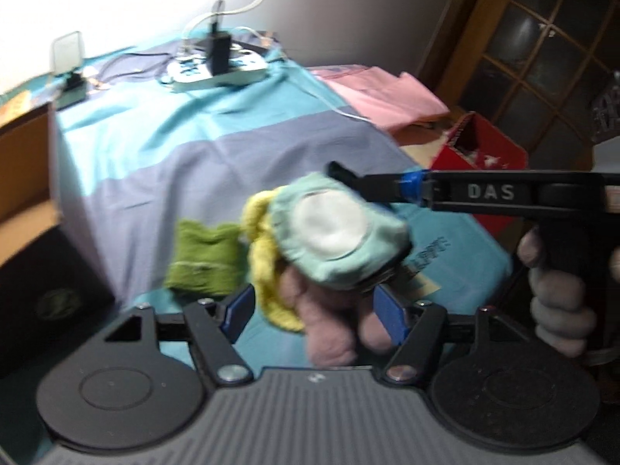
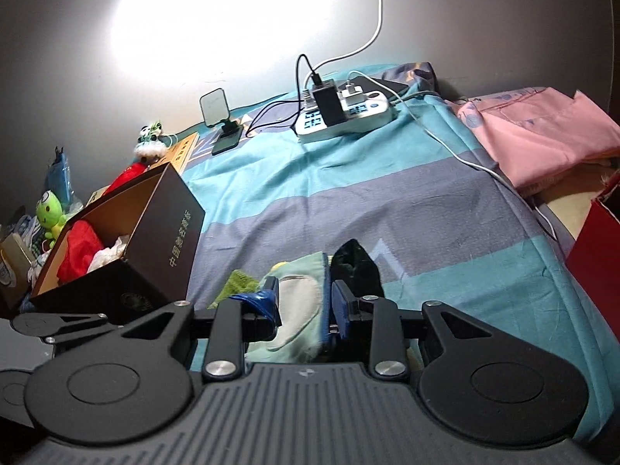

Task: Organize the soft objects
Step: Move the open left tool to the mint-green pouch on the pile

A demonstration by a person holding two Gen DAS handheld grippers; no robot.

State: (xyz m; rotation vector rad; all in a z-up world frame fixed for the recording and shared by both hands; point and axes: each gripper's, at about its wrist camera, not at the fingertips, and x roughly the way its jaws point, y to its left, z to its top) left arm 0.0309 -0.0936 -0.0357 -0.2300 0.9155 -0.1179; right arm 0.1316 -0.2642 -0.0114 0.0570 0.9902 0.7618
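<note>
Right hand-held gripper (image 2: 304,308) pinches the teal plush toy (image 1: 337,228) by its teal-and-white part, pads pressed on the fabric on both sides, so the toy hangs above the striped bed sheet (image 2: 387,193) rather than lying on it. In the left wrist view the toy shows a yellow fringe and pink limbs dangling, carried off the bed, probably for transfer.

Left hand-held gripper (image 1: 314,312) is spread, blue pads either side of the pink limbs without pressing; looks positioned to steady or take over the toy, cannot say which.

Green knit piece (image 1: 203,261) lies on the sheet just behind the toy, not yet sorted. Dark cardboard box (image 2: 128,240) stands open at the left bed edge with red and white soft items inside, likely the drop spot. Power strip (image 2: 345,116) sits well apart at the far end.
</note>
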